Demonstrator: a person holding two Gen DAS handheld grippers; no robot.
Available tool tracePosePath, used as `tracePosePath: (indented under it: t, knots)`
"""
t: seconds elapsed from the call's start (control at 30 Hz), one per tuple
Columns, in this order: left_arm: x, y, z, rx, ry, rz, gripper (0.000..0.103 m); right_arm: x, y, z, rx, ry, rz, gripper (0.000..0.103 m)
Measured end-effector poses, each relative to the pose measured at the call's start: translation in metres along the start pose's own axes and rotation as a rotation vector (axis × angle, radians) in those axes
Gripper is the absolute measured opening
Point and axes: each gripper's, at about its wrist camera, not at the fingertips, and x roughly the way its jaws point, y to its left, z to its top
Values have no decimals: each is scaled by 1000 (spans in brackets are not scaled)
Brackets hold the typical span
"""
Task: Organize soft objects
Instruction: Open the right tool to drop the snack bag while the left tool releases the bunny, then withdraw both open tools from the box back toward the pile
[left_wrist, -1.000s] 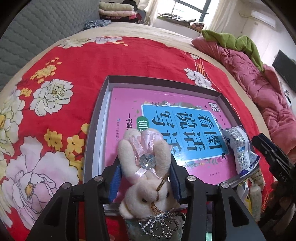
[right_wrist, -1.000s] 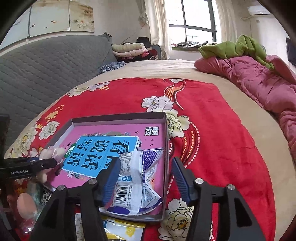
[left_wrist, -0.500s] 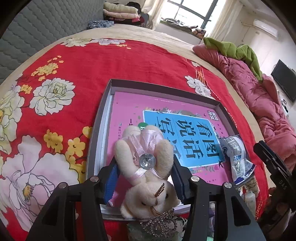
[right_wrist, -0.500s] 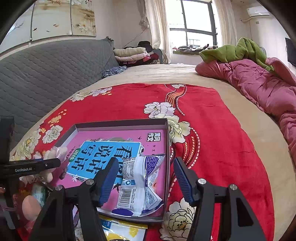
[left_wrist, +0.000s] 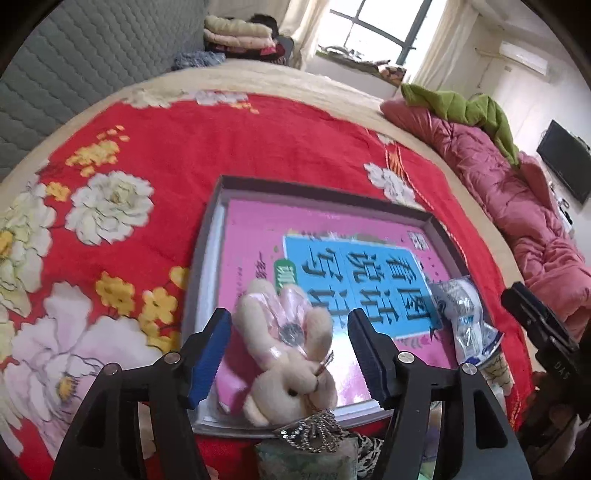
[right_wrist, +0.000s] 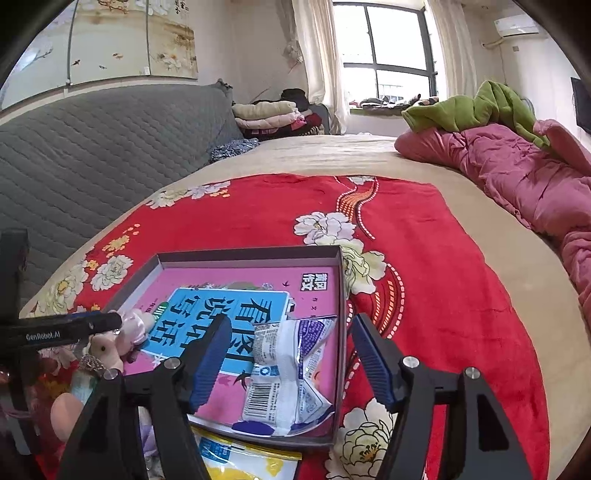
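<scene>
A cream plush bunny (left_wrist: 291, 384) with a pink bow lies head toward me on the near edge of the grey tray (left_wrist: 321, 186), partly on the pink book (left_wrist: 258, 221) inside it. My left gripper (left_wrist: 288, 325) straddles the bunny; its jaws are opening, with a gap at each blue pad. A crumpled white-and-blue packet (right_wrist: 288, 373) rests in the tray's (right_wrist: 251, 254) near right corner. My right gripper (right_wrist: 291, 328) hangs over it, jaws opening and clear of the packet. The bunny (right_wrist: 107, 347) also shows at the left of the right wrist view.
The tray sits on a red floral blanket (left_wrist: 221, 147) on a bed. A beaded crown-shaped piece (left_wrist: 314, 432) and a yellow packet (right_wrist: 240, 458) lie just in front of the tray. A pink quilt (right_wrist: 517, 173) lines the right side, a grey headboard (right_wrist: 92, 147) the left.
Both grippers' jaws have spread wider. The left pads, which squeezed the bunny before, now stand off it, and the bunny rests on the tray's near edge. Neither hand has shifted much.
</scene>
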Motion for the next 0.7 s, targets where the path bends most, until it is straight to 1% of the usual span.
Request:
tracePosePath:
  t: [0.1,0.13,0.17,0.2,0.27,0.33,0.4,0.53,0.7]
  knots:
    - [-18,6,6,-8,-60,16,68,-3,0,2,7,-12,17,68]
    - [-25,10,9,-22,-81,8,70,-4,0,3,11,-17,20,68]
    - [-32,14,10,-34,-94,-3,76,-6,0,4,12,-27,23,68]
    - [-37,17,11,-42,-105,-10,77,-8,1,5,10,-34,29,69]
    - [-50,22,10,-49,-151,16,77,-10,3,6,4,-44,35,72]
    - [-59,22,8,-44,-180,36,77,-11,5,6,-4,-49,41,74]
    - [-67,20,6,-40,-190,25,77,-12,8,6,-18,-47,48,74]
    - [-76,15,2,-27,-203,22,77,-20,13,7,-51,-74,36,74]
    - [-87,16,-6,-53,-210,30,77,-33,19,8,-84,-103,20,74]
